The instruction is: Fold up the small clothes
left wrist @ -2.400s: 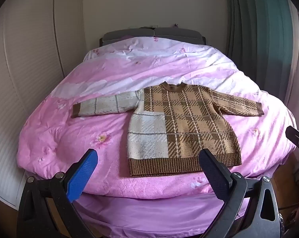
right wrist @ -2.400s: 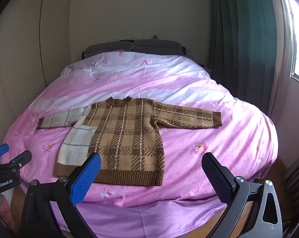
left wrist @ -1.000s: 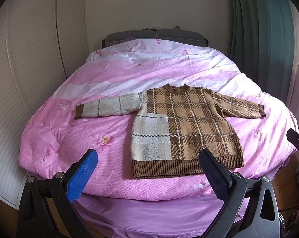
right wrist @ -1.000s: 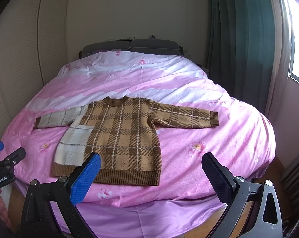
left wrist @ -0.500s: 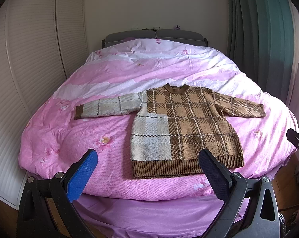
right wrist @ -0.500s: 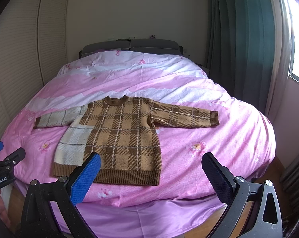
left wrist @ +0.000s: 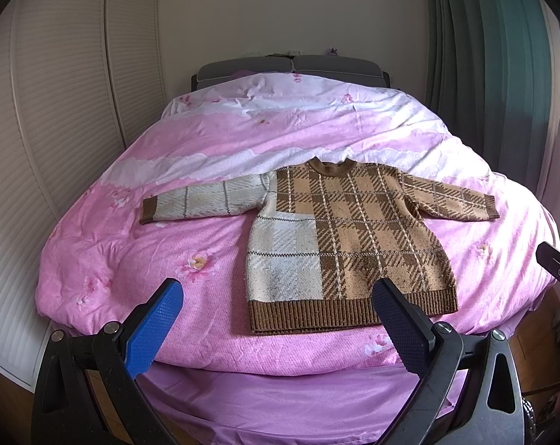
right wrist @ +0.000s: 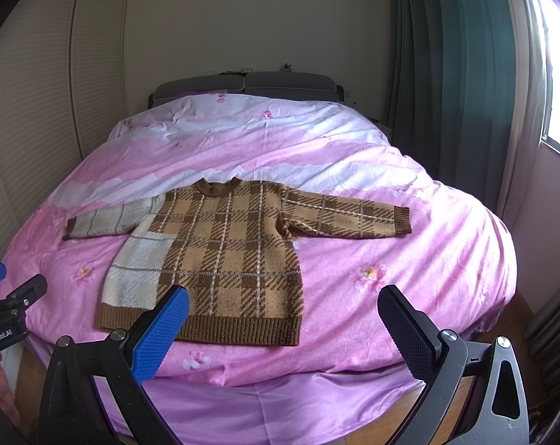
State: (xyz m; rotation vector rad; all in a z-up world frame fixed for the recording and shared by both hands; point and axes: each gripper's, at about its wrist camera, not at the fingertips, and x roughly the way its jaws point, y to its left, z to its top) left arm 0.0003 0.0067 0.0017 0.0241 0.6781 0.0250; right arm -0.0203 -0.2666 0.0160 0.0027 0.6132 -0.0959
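While the left gripper hangs off the near edge of the bed, its two blue-padded fingers stand wide apart with nothing between them. Beyond them a small brown-and-tan plaid knitted sweater with a cream panel lies flat and face up on the pink floral quilt, collar toward the far headboard and ribbed hem toward the near edge. Its cream sleeve reaches out to the left, its brown plaid sleeve to the right. A grey padded headboard stands at the far end, white louvred wardrobe doors line the left side, and a dark green curtain hangs on the right. At the right edge a black part of the other tool shows.

From the right wrist view, the right gripper is likewise spread fully and holds nothing, its left blue pad overlapping the sight of the sweater's hem without clear contact. The sweater sits left of centre on the quilt, both sleeves outstretched. Part of the left gripper's black frame shows at the near left edge, and a bright window lies at the far right.
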